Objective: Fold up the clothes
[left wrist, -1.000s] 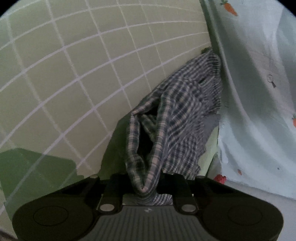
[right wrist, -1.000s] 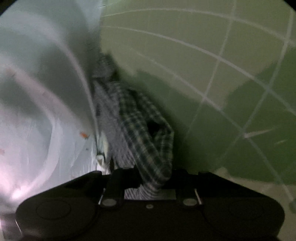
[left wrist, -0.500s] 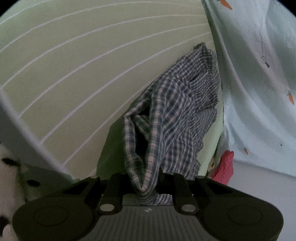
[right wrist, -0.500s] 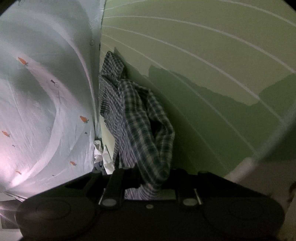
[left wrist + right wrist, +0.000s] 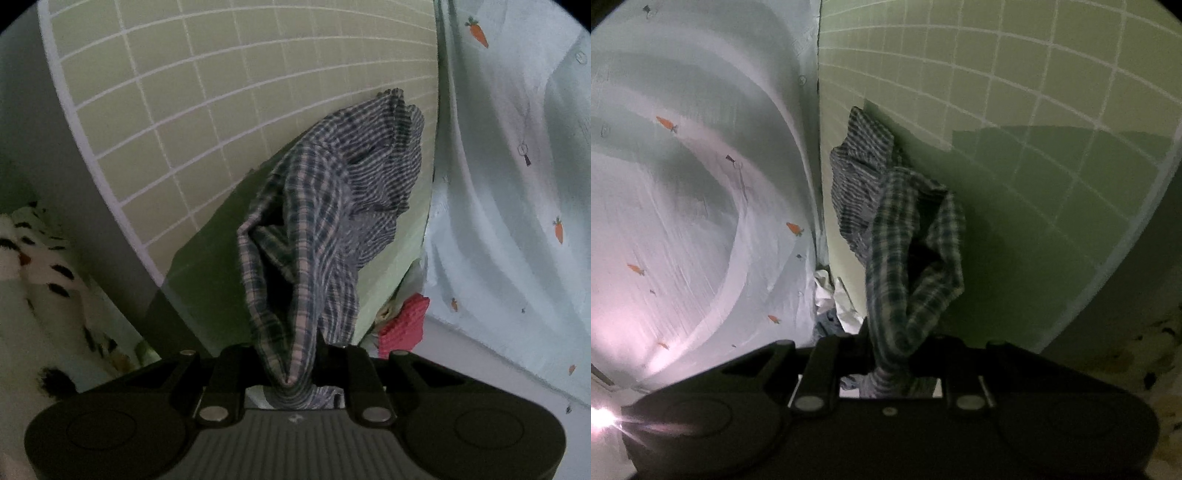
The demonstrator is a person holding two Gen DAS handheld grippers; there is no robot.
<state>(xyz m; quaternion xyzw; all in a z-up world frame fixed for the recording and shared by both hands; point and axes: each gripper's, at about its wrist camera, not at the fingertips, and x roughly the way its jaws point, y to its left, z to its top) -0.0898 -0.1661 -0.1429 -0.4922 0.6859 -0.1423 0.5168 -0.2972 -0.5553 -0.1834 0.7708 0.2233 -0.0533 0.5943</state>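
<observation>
Grippers angle downward over the green gridded mat (image 5: 229, 110): left gripper (image 5: 291, 373) pinches a bunched edge of the plaid garment (image 5: 332, 221), right gripper (image 5: 890, 354) pinches another edge, cloth hanging between them beside a carrot-print sheet (image 5: 683, 184).

Green grid mat (image 5: 221, 110), carrot-print sheet (image 5: 517, 184) along the mat's edge, red knit item (image 5: 404, 325) beside the mat, spotted white fabric (image 5: 40, 280) off the mat

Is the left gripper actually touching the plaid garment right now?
Touching. The left wrist view shows the left gripper clamped on a bunched fold of the plaid garment, with cloth pinched between its fingers and trailing out over the green grid mat.
</observation>
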